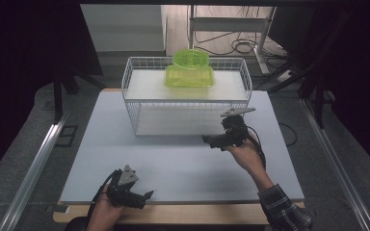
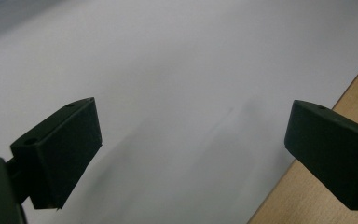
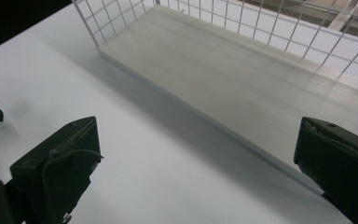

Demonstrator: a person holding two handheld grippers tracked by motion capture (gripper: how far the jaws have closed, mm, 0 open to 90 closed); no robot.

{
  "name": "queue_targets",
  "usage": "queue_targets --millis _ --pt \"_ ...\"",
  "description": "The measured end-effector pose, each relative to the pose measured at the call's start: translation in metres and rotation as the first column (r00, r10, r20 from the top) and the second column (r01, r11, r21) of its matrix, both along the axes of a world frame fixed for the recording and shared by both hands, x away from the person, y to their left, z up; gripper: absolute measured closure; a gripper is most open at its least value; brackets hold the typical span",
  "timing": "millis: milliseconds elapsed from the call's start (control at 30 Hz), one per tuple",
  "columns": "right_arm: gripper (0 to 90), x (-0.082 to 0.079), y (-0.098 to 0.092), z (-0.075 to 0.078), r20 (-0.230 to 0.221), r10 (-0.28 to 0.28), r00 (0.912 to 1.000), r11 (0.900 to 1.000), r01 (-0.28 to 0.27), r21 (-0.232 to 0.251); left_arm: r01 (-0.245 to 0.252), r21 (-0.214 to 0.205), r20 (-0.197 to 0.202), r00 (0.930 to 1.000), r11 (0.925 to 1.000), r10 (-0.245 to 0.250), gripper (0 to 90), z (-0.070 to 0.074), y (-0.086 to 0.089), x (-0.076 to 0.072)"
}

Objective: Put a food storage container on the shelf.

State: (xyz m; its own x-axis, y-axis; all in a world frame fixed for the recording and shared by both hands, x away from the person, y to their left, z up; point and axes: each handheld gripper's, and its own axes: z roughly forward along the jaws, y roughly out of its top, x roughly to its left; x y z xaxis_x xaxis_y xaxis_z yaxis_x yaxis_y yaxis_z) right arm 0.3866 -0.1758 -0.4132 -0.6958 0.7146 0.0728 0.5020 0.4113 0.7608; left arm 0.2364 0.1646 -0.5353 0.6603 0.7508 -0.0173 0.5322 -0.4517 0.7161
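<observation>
On the floor, filling the middle of the high view, stands the table [image 1: 125,144], a white sheet over a wooden top whose edge shows at 6 o'clock. At 12 o'clock on it sits the rack [image 1: 185,94], a white wire frame with two pale shelves, one above the other. In the right gripper view the lower shelf [image 3: 223,79] runs from 11 o'clock toward 4 o'clock, with wire mesh along its far side. On the upper shelf, toward its back edge, rests the box [image 1: 189,76], a clear yellow-green plastic tub, with a round yellow-green lid [image 1: 191,58] tilted just behind it and touching it.

At 4 o'clock from the rack, just in front of its right end, hovers the right gripper [image 1: 211,140], pointing to 9 o'clock. Its jaws stand wide apart and hold nothing; in its own view the right gripper [image 3: 196,172] looks at bare sheet and the lower shelf.

At 7 o'clock on the table, near the front edge and well apart from the rack, lies the left gripper [image 1: 147,196], pointing to 3 o'clock. Its jaws are likewise spread wide and empty; in its own view the left gripper [image 2: 193,154] frames bare sheet, with the wooden edge at 4 o'clock.
</observation>
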Motion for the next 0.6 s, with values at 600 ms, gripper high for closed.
queue_targets --millis 600 --pt "0.2 -0.019 -0.016 -0.033 0.011 -0.014 0.9998 0.9997 0.014 -0.021 0.001 0.005 0.010 0.9999 1.0000 -0.001 3.5 0.000 0.000 0.000"
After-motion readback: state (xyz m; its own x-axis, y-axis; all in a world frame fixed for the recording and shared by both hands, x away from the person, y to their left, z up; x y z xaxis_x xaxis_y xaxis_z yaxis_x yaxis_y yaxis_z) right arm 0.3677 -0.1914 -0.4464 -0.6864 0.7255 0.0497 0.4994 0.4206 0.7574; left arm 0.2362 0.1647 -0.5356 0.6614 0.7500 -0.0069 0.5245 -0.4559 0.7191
